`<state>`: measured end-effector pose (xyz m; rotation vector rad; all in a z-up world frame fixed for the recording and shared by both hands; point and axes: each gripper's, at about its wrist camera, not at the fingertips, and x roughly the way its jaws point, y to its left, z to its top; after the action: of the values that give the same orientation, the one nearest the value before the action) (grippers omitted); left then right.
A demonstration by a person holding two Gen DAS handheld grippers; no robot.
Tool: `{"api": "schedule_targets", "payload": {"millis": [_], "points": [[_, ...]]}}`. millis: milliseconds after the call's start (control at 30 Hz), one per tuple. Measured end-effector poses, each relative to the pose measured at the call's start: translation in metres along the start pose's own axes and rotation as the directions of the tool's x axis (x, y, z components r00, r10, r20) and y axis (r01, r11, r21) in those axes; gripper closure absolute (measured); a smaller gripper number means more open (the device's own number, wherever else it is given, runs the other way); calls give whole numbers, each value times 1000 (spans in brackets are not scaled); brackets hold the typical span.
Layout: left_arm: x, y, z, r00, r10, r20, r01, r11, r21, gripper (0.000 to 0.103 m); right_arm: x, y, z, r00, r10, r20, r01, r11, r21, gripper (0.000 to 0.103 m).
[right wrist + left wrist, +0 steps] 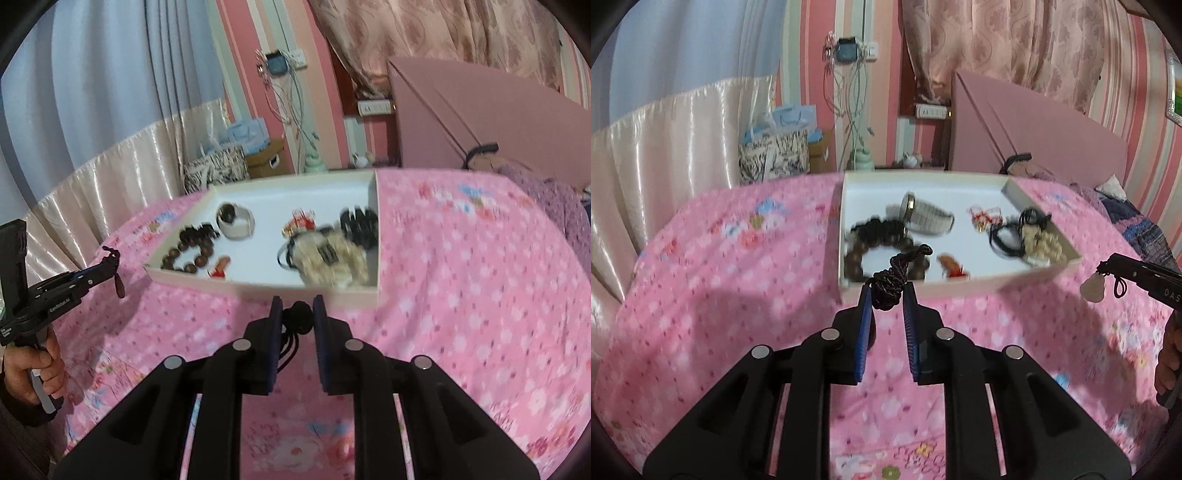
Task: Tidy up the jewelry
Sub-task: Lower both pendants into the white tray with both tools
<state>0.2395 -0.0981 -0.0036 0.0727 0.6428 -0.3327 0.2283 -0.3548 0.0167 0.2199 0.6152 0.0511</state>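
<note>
— Black linkages fill the bottom of both wrist views. What sits between the left gripper [888, 295] pads?

— Its jaws are clamped on a knotted dark cord [892, 282], the knot bunched between the blue pads and one end sticking up toward one o'clock.

— And the right gripper [298, 314]?

— Jaws pinched on a black cord knot [298, 315], loose strands trailing down beside the left pad. In the left wrist view a pale pendant [1091, 288] dangles from that gripper's tip at three o'clock.

— Where is the rest of the jewelry?

— In the white tray [960, 286] on the pink floral bedspread [738, 295], at twelve o'clock just beyond the fingertips. Inside lie a brown bead bracelet [886, 251] at the near left, a watch with a pale band [929, 218] behind it, a small red-orange charm [953, 267], and cream beads tangled with black cord [1034, 240] at the right.

— Anything in the right wrist view at nine o'clock?

— A hand [40, 369] gripping the left gripper's handle; a small dark drop hangs below its tip.
</note>
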Motion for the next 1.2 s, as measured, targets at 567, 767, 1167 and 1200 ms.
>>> {"api": "schedule_targets", "payload": {"millis": [567, 767, 1167, 1200], "points": [[31, -19, 46, 998, -54, 32, 54, 999, -8, 88, 25, 50, 64, 991, 82, 102, -77, 996, -50, 87], [63, -15, 42, 999, -31, -21, 31, 999, -14, 89, 48, 49, 58, 994, 85, 74, -83, 996, -31, 87], [100, -17, 25, 998, 19, -66, -19, 1000, 6, 90, 102, 43, 33, 1000, 20, -5, -21, 999, -32, 87], [102, -17, 23, 997, 21, -69, -20, 1000, 5, 90, 104, 43, 31, 1000, 4, -5, -4, 999, -41, 87]]}}
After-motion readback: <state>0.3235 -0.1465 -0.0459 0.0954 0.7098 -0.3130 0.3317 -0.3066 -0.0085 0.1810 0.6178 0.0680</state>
